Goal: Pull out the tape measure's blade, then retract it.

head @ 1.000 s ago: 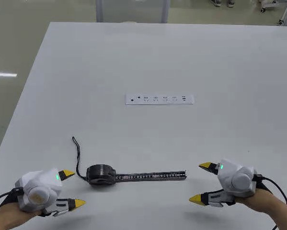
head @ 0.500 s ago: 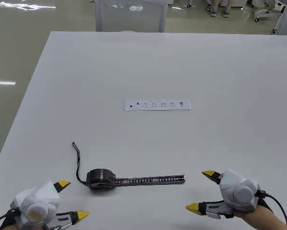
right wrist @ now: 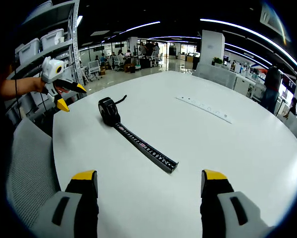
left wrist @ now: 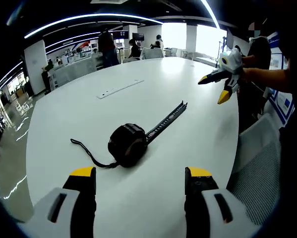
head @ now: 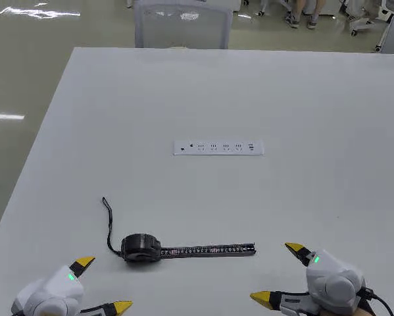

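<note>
A black tape measure (head: pixel 141 247) lies on the white table (head: pixel 183 92), on your side of the power strip (head: pixel 218 147) and a little left of it. Its blade (head: pixel 210 250) is drawn out flat, ending roughly in line with the strip's right end. Your left gripper (head: pixel 103 284) sits nearer you than the strip and to its left, jaws apart. Your right gripper (head: pixel 277 273) sits nearer you and to the strip's right, jaws apart. Both are clear of the tape.

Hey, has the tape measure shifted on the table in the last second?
No. The tape measure and its blade keep the same offset from the power strip. The slight shift of the whole picture comes from the head camera moving.
</note>
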### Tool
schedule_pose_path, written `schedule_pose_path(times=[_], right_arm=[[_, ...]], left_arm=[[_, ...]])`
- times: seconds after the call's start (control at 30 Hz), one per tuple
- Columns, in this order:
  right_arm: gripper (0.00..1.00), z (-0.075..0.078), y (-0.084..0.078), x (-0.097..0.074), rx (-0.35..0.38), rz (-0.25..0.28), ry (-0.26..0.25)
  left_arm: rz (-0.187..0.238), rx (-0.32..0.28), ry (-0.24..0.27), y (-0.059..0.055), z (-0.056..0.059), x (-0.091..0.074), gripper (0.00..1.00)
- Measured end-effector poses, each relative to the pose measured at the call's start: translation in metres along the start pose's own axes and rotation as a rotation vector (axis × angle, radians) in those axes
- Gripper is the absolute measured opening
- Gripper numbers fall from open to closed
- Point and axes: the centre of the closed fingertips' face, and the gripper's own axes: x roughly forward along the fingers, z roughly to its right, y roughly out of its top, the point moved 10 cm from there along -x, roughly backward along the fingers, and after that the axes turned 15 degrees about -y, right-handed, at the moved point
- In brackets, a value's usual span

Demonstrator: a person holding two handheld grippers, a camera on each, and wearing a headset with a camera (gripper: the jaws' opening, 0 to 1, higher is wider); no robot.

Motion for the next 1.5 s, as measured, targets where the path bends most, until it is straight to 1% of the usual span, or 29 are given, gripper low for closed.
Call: schedule_pose_path(times=[0.13,0.2,0.3,0.33,0.43,0.53,0.67,0.73,0.87,1.0,1.17,1.27,1.33,1.37,1.43,1.5], right_arm=[[0.88,-0.004,0.0,-0.008,0.013,0.002,-0.026],[0.89,-0.006,0.001,-0.012,0.022,0.007,-0.035],[0.92,-0.011,0.001,-0.018,0.066,0.017,-0.047],[0.93,-0.013,0.001,-0.02,0.071,0.016,-0.05],[0.95,-0.018,-0.001,-0.023,0.075,0.01,-0.055],[0.97,-0.023,-0.001,-0.028,0.081,0.007,-0.056],[0.98,-0.028,0.0,-0.034,0.1,0.008,-0.065],[0.98,-0.031,0.001,-0.037,0.108,0.006,-0.067],[0.99,-0.035,0.0,-0.039,0.116,0.007,-0.067],[0.99,-0.039,-0.003,-0.04,0.117,0.002,-0.067],[0.99,-0.04,-0.003,-0.042,0.123,0.003,-0.074],[0.99,-0.04,-0.004,-0.042,0.127,0.002,-0.074],[0.99,-0.04,-0.004,-0.042,0.127,0.001,-0.074],[0.99,-0.039,-0.004,-0.042,0.129,0.0,-0.075],[0.99,-0.039,-0.004,-0.042,0.129,0.0,-0.075],[0.99,-0.039,-0.005,-0.043,0.129,-0.004,-0.075]], left_arm=[[0.015,-0.024,0.026,0.0,0.003,-0.005,0.75],[0.019,-0.026,0.031,0.0,0.005,-0.007,0.77],[0.023,-0.041,0.033,0.0,0.01,-0.011,0.81],[0.022,-0.041,0.036,-0.001,0.011,-0.011,0.82],[0.021,-0.044,0.042,-0.001,0.014,-0.012,0.83],[0.026,-0.061,0.044,-0.001,0.017,-0.013,0.85],[0.041,-0.072,0.068,0.001,0.023,-0.014,0.91],[0.038,-0.08,0.076,0.0,0.024,-0.014,0.95],[0.035,-0.102,0.088,-0.001,0.029,-0.016,0.99],[0.053,-0.127,0.101,0.0,0.034,-0.02,0.99],[0.068,-0.141,0.109,0.002,0.037,-0.021,0.99],[0.058,-0.12,0.112,0.003,0.04,-0.02,0.99],[0.048,-0.121,0.126,0.003,0.04,-0.019,0.99],[0.051,-0.127,0.126,0.003,0.04,-0.019,0.99],[0.071,-0.17,0.133,0.004,0.041,-0.018,0.99],[0.079,-0.181,0.135,0.004,0.041,-0.016,0.99]])
